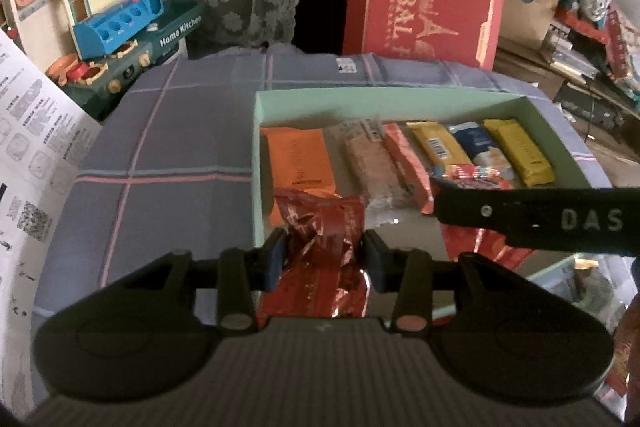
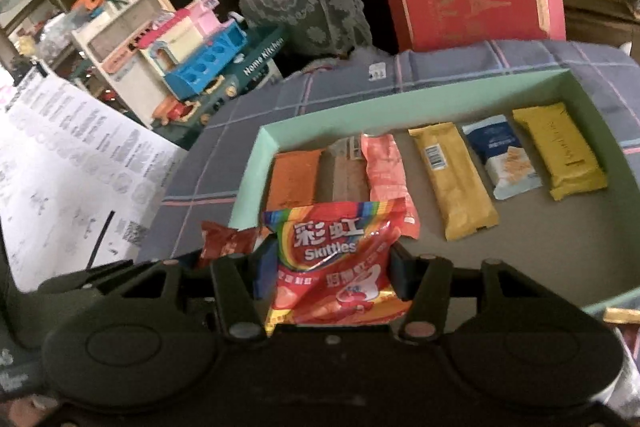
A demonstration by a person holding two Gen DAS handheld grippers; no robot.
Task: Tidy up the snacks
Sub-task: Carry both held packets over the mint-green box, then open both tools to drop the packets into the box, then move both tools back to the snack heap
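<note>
Skittles bag [image 2: 336,263] clamped upright in right hand-held gripper [image 2: 332,267], over mint box [image 2: 256,163] near edge. Left hand-held gripper [image 1: 324,251] grips red foil packet [image 1: 320,235], nearer box's left wall; free floor lies ahead-right.

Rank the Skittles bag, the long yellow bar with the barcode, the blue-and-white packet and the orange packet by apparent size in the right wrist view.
1. Skittles bag, though it sits nearest the camera, which inflates it.
2. Long yellow bar.
3. Orange packet and blue-and-white packet look alike; the orange one is partly hidden, so unranked.
</note>
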